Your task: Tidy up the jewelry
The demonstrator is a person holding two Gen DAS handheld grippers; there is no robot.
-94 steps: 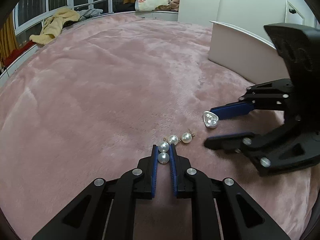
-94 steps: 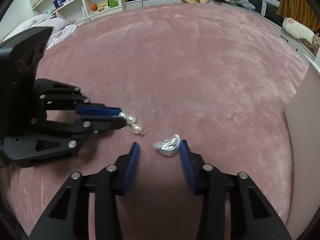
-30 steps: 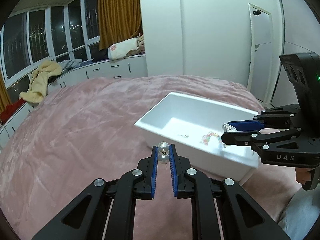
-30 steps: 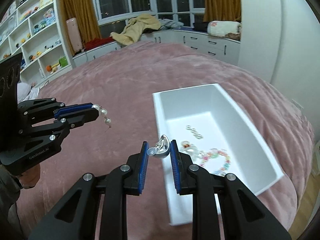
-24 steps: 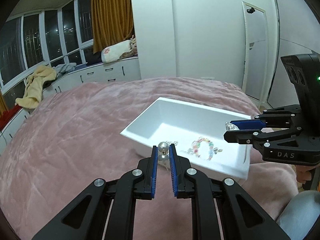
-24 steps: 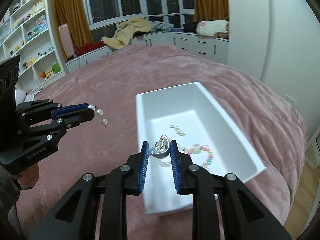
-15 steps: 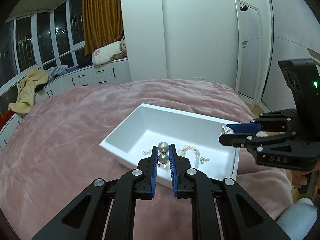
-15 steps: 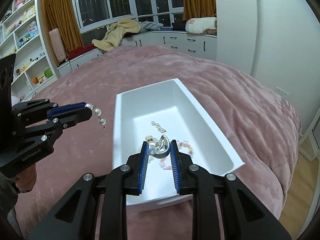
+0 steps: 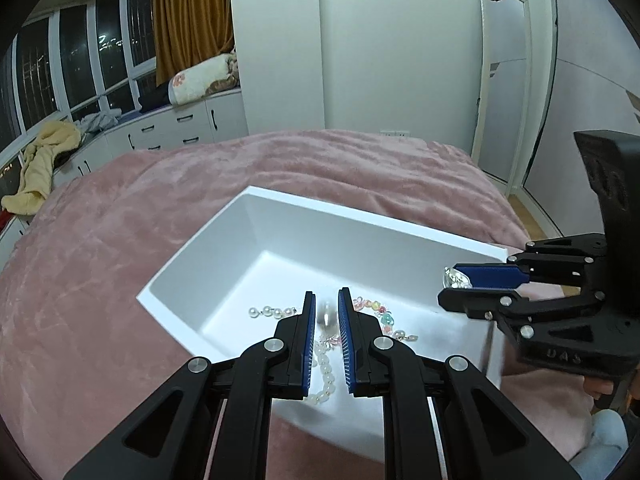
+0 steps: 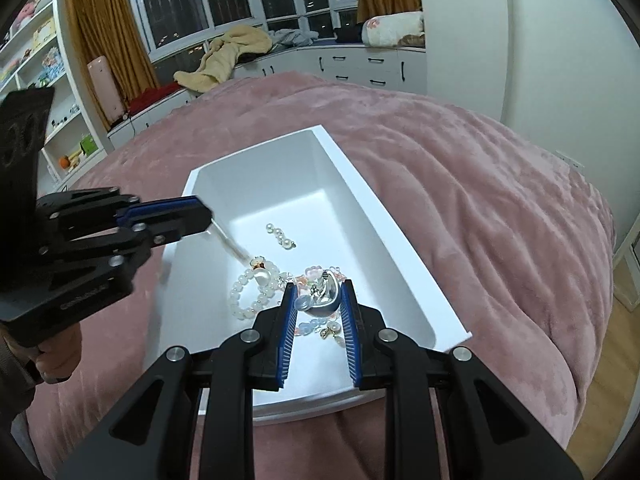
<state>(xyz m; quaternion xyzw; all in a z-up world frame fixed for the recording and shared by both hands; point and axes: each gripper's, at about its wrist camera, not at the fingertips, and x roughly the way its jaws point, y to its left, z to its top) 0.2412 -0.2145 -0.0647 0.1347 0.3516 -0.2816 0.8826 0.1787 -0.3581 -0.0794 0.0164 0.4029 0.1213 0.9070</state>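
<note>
Change: both grippers, down on the bare blanket 3 seconds back, have carried their pieces across and now hang over the white tray (image 10: 360, 184).
Left gripper (image 9: 325, 300): jaws nearly together. The pearl earring (image 9: 326, 315) is a blur in the narrow gap; in the right wrist view it is a pale streak from the tips down into the tray. Whether the pads still pinch it I cannot tell.
Right gripper (image 10: 318, 292): closed on the silver heart charm (image 10: 326, 300), above the tray's near end.
Tray: sits on the pink blanket (image 10: 480, 200).
Inside: 1 pearl bracelet (image 10: 248, 296), 1 short pearl strand (image 10: 280, 236), 1 coloured bead bracelet (image 9: 376, 312).
</note>
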